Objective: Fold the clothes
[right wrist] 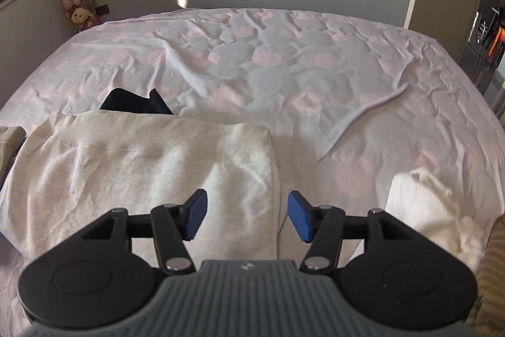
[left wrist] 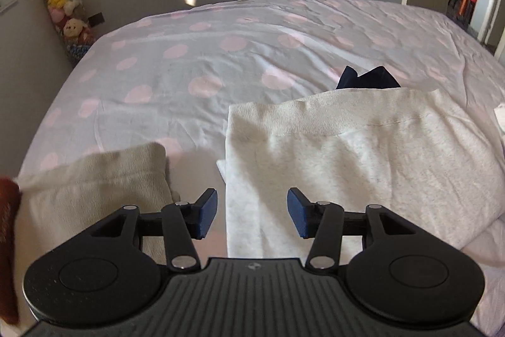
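Below, folded cream garment [left wrist: 363, 147] on bed [left wrist: 189, 59], both jaws parted, empty.

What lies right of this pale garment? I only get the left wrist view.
Observer: A white cloth lies on the bed, apart from the garment.
Operator: Is the other gripper holding anything?
Observer: No. The right gripper is open and empty, above the garment's right edge.
Operator: Anything else over there?
Observer: Striped fabric shows in the lower right corner. I cannot tell what it is.
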{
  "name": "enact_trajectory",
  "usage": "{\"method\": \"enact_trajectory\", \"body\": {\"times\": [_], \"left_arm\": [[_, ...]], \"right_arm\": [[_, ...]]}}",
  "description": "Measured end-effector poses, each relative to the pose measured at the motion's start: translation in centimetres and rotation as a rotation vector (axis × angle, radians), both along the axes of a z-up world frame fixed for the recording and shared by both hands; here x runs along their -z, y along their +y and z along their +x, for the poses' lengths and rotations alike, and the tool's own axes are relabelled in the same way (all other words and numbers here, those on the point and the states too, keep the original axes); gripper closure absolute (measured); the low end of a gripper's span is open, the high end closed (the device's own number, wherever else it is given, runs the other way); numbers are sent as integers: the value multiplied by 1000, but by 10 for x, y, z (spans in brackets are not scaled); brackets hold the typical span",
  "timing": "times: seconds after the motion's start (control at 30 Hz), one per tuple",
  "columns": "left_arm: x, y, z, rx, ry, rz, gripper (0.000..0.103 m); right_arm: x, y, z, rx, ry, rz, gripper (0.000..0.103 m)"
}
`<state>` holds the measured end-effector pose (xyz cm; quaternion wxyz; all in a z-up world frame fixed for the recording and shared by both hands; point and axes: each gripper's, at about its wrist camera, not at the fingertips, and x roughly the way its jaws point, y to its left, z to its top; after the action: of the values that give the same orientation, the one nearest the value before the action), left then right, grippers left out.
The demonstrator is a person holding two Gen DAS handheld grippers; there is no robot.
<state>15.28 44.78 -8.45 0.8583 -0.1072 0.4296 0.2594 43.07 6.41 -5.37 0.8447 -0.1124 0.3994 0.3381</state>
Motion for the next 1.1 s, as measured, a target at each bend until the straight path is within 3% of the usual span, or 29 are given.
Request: {"method": "enact_trajectory", "body": {"times": [0.2,0.37,0.57,0.7,0.83,0.93,1.03,1.1], "left_arm": [[41,-11,-49,-208,-118,-163,56],[79,-30,-67,-302,-158,-202,56],[105,-31,-77,-376,-197,-316,55],[111,-35,-78,-365,-169,-263,54],[118,-39,-76,-367,-55,-155,48],[123,-37,-83,-393,-8,-131,47],[117,-40,-89,-409,27,-85,48],[110,-45,-93,-404,40,-31,53]], "right_arm": [[49,-51,-35,158,163,153,42],[86,-73,-54,299,282,269,42],[119,-77,-62,394,362,359,39],[135,-73,-70,409,345,315,40],[128,-66,-77,380,221,214,40],[127,-65,-81,382,160,144,40],[128,-72,-82,411,150,123,40],[120,-73,-88,410,75,91,41]]}}
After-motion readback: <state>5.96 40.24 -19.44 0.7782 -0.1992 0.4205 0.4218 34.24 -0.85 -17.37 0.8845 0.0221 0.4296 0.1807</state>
